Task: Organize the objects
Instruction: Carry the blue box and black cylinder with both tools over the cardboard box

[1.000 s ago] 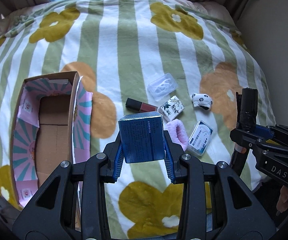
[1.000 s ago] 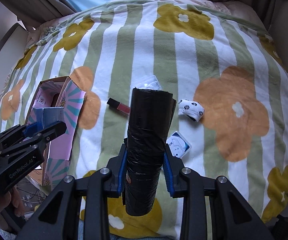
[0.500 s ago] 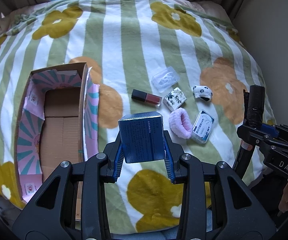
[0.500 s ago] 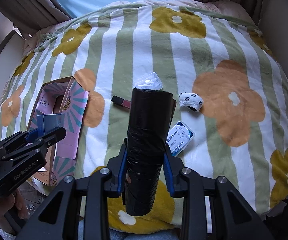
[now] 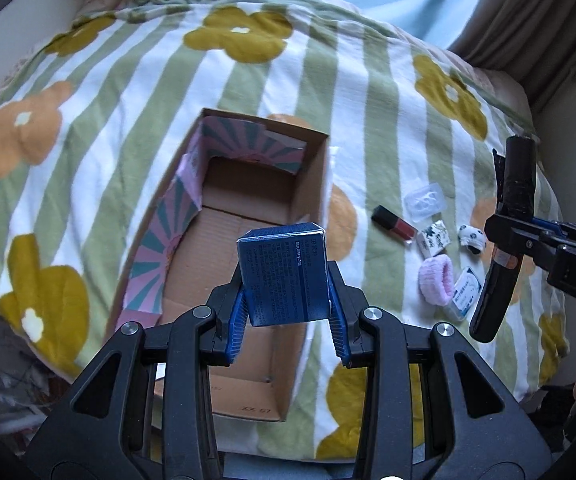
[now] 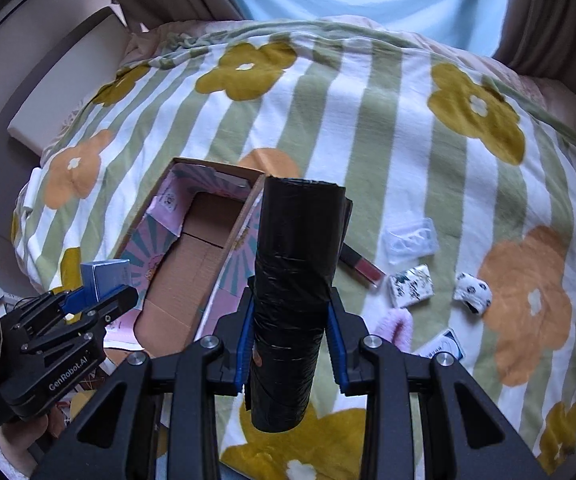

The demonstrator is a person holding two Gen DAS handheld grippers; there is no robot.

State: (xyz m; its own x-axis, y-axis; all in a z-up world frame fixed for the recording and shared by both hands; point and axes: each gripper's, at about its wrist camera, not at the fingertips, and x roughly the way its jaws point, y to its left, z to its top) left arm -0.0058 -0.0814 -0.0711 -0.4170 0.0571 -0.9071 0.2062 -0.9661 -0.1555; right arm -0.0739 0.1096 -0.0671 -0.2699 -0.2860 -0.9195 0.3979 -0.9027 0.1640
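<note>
Both grippers hold a thing near the cardboard box (image 5: 312, 176).

The left gripper (image 5: 288, 320) pinches the blue carton (image 5: 284, 276) above the open box. The right gripper (image 6: 292, 344) pinches the black roll (image 6: 296, 288), just right of the box, over the flowered blanket (image 6: 408, 128).

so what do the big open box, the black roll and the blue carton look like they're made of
Open box: corrugated cardboard, matte brown, with raw edges and printed pink-teal paper flaps.
Black roll in the right gripper: thin glossy plastic film, wrinkled with sheen, likely rolled bags.
Blue carton in the left gripper: printed paperboard, smooth with a slight sheen and crisp folded edges.
</note>
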